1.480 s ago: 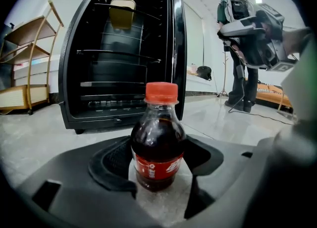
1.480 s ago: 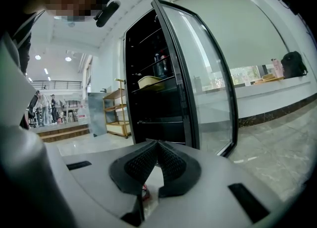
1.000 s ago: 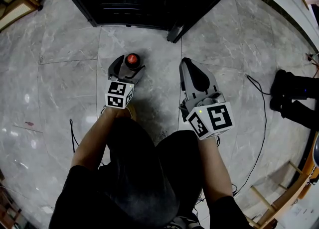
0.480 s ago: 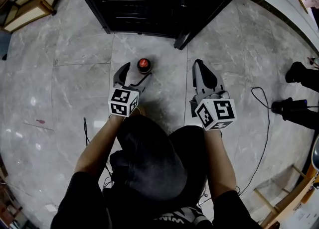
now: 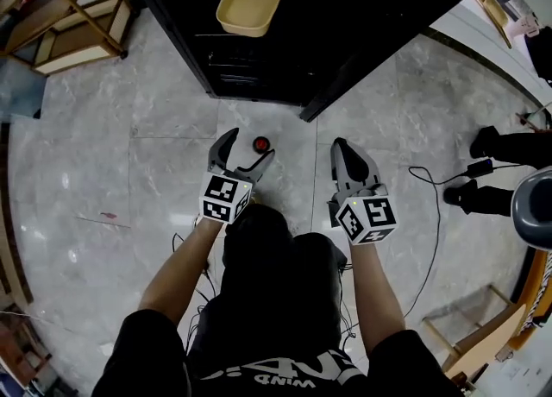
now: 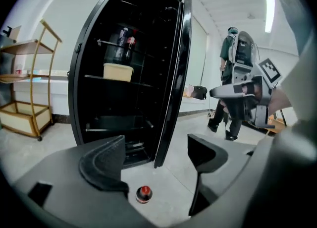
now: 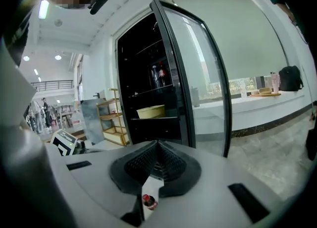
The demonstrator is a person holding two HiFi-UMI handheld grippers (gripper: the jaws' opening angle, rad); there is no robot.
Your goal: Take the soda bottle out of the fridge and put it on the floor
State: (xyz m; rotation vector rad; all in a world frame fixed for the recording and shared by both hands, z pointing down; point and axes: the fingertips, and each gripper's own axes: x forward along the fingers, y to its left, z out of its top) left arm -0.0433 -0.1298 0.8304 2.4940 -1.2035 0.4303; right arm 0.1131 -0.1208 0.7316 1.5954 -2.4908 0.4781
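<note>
A person stands on the grey stone floor [image 5: 95, 171] with a claw in each hand. The left claw [image 5: 247, 147] hangs released, its jaws well apart with nothing between them. The right claw [image 5: 345, 149] is clenched, jaws pressed together on nothing.

Just beyond the left claw's tips, the soda bottle [image 5: 260, 143] stands upright on the floor, red cap up and clear of both claws. The delivery looks complete.

Dark and apparently full, the bottle should handle as fairly heavy. Its smooth, rounded plastic is likely slick from the cold, and it may tip easily. The surest hold would be across the body, below the shoulder.

Behind it the black fridge [image 5: 285, 50] stands open, a yellow tray [image 5: 250, 4] on a shelf inside.
</note>
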